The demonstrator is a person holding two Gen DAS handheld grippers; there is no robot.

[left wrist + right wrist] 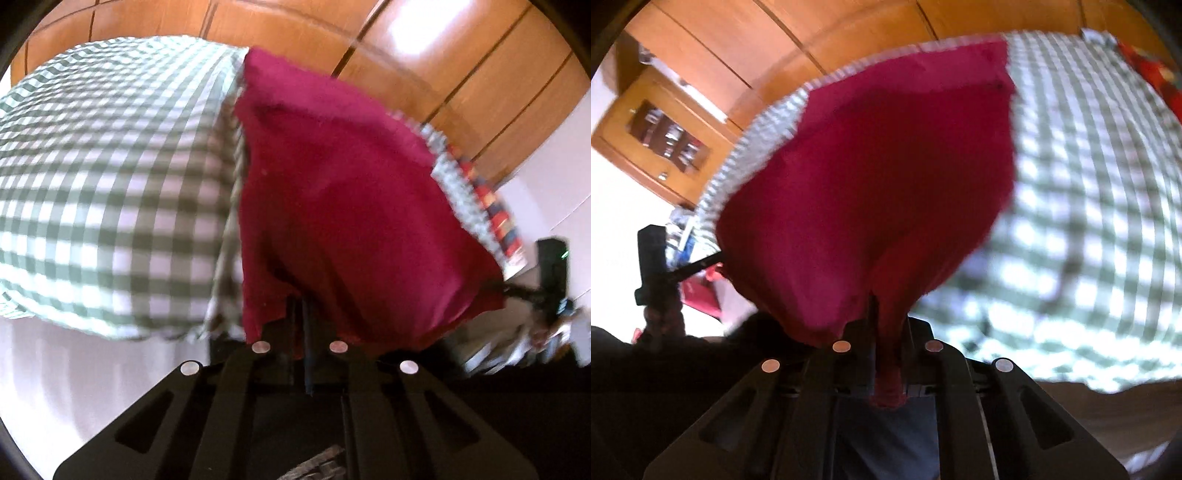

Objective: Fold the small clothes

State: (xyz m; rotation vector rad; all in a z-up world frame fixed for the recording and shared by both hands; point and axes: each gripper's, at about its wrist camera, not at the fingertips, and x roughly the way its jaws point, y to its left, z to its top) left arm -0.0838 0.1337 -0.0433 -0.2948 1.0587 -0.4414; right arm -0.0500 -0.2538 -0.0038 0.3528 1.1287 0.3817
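From my left wrist camera, the left gripper [301,310] has its fingers drawn together on an edge of the magenta cloth [343,192], which hangs over the tips and hides the contact itself. The cloth fills the middle and right of that view. It spreads up and away from the fingers over the green-and-white checked sheet [110,177], which looks like bedding, though blur makes that hard to confirm. Behind the sheet runs a wall of orange-brown wooden panels [461,74].

From my right wrist camera, the right gripper [886,317] is likewise clamped on the cloth. A bunched fold of magenta runs down between the 2 fingers and pokes out below them, so the grip shows more plainly here. The rest of the cloth balloons upward from the fingertips and blocks the centre of the view, with the checked sheet showing to the right and along the cloth's upper left edge.

Each camera catches the other tool at the rim. In the left view the right gripper [550,280] is a dark, smeared shape past the cloth's right corner. In the right view the left gripper [652,258] stands at the left edge with a hand [663,317] below it, both too blurred for me to read any fingers. A wooden cabinet with a glass door [661,144] sits upper left, its contents indistinct.
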